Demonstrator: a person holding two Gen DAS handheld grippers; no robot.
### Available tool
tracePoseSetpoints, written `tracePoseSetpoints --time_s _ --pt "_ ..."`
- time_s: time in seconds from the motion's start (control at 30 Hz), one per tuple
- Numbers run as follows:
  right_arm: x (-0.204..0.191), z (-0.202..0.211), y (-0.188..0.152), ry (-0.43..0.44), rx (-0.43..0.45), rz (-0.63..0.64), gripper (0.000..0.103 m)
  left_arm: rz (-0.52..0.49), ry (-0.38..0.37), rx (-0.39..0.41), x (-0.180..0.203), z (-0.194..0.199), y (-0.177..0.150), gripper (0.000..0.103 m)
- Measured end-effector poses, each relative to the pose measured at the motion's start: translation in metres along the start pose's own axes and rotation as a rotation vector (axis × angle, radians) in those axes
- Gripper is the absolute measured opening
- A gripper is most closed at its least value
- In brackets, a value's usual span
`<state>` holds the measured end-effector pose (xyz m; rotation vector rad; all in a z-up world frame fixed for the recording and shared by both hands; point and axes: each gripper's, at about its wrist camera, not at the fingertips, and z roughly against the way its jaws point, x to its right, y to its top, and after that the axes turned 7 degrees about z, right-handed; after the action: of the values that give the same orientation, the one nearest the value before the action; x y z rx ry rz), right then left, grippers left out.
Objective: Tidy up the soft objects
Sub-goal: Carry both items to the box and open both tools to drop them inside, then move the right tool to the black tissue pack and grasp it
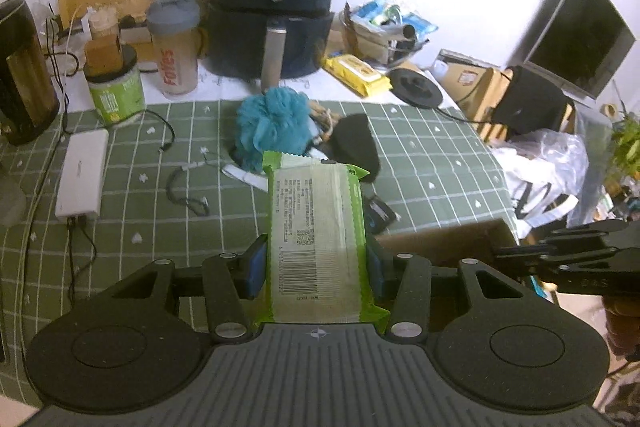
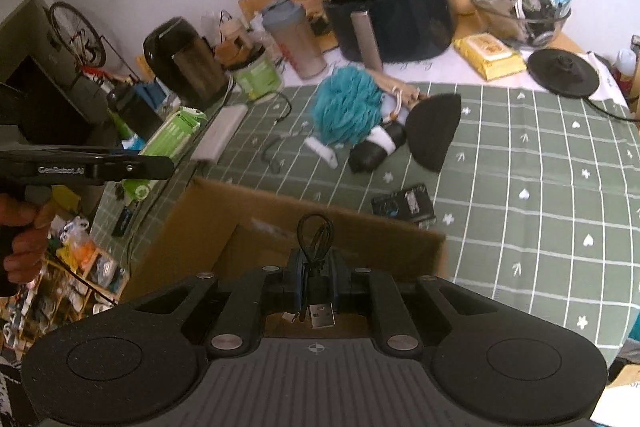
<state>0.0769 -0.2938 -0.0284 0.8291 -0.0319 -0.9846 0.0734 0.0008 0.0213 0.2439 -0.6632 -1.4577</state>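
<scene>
Your left gripper (image 1: 316, 263) has its blue pads (image 1: 256, 267) pressed on both sides of a green packet (image 1: 316, 239), which sticks out well past the fingertips. That long soft overhang could sag or twist loose if you swing quickly. Your right gripper (image 2: 314, 281) is pinched tight on a coiled black cable (image 2: 316, 267); its plug hangs behind the fingers and may snag. Just ahead of those fingers is a cardboard box (image 2: 280, 211). Farther out, a blue bath sponge (image 1: 272, 127) lies on the green tablecloth (image 1: 160, 155).
</scene>
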Motion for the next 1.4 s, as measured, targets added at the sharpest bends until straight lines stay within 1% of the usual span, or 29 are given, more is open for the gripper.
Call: tracePoseSetpoints --time_s 0.37,0.4,0.43,0.47,0.5,0.53,0.57,0.6,0.63,0.67,0.7,0.8,0.9,1.0,1.2,1.4 --pt "-0.004 -0.008 -0.014 -0.007 -0.078 -0.012 0.016 -0.002 0.014 -0.103 0.012 -0.007 -0.034 0.047" --pt "-0.004 -0.01 -0.015 -0.001 -0.092 -0.009 0.016 -0.001 0.013 -0.112 0.012 -0.009 -0.036 0.047" --pt "-0.004 -0.011 -0.015 0.005 -0.099 -0.004 0.02 -0.003 0.015 -0.126 0.013 -0.011 -0.038 0.047" --pt "-0.006 -0.011 -0.017 0.01 -0.097 0.002 0.02 -0.007 0.024 -0.143 0.014 -0.015 -0.041 0.048" --pt "-0.007 -0.01 -0.017 0.012 -0.094 0.008 0.035 -0.01 0.037 -0.156 0.015 -0.018 -0.043 0.048" --pt "-0.007 -0.01 -0.018 0.019 -0.095 0.014 0.057 -0.012 0.05 -0.164 0.017 -0.02 -0.045 0.048" --pt "-0.008 -0.009 -0.019 0.026 -0.093 0.025 0.066 -0.012 0.055 -0.168 0.018 -0.022 -0.046 0.048" --pt "-0.01 -0.007 -0.02 0.024 -0.082 0.041 0.081 -0.009 0.056 -0.171 0.018 -0.023 -0.047 0.05" --pt "-0.012 -0.005 -0.02 0.019 -0.074 0.058 0.092 -0.005 0.059 -0.175 0.019 -0.024 -0.048 0.052" --pt "-0.015 -0.003 -0.02 0.016 -0.069 0.074 0.096 -0.002 0.066 -0.177 0.02 -0.024 -0.048 0.061" --pt "-0.016 -0.001 -0.02 0.016 -0.063 0.092 0.1 0.001 0.075 -0.17 0.021 -0.023 -0.049 0.067" --pt "-0.019 0.002 -0.019 0.013 -0.057 0.117 0.103 0.002 0.083 -0.157 0.024 -0.022 -0.048 0.068" --pt "-0.019 0.005 -0.019 -0.009 -0.041 0.122 0.103 -0.01 0.087 -0.15 0.026 -0.02 -0.047 0.068" --pt "-0.017 0.008 -0.02 -0.03 -0.024 0.121 0.103 -0.014 0.107 -0.136 0.027 -0.017 -0.045 0.068" --pt "-0.006 0.013 -0.023 -0.092 -0.017 0.099 0.103 0.024 0.133 -0.099 0.018 -0.009 -0.041 0.068" --pt "0.007 0.018 -0.028 -0.116 -0.009 0.061 0.103 0.056 0.153 -0.083 0.009 -0.005 -0.037 0.068"
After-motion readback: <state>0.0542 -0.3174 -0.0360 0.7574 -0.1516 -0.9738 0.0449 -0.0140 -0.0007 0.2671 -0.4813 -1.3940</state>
